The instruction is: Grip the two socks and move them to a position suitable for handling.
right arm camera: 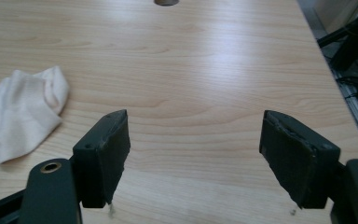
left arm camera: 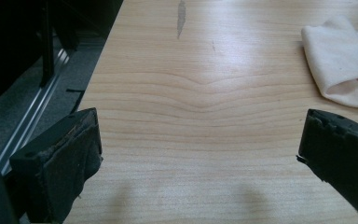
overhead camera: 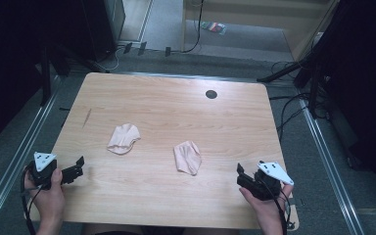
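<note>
A: What are the cloths like, and where?

B: Two small pale pink cloths, crumpled. Left cloth (overhead camera: 123,138) sits left of frame centre; right cloth (overhead camera: 188,157) just below centre. Well apart.

A: Grippers?

B: Left gripper (overhead camera: 76,170) at lower left, right gripper (overhead camera: 240,174) at lower right. Each has its jaws spread wide, nothing between them.

A: Surface, room?

B: Light wood table (overhead camera: 176,205), dark round hole (overhead camera: 211,94) near its far edge. Grey floor (overhead camera: 166,24), cables (overhead camera: 289,105) at right.
</note>
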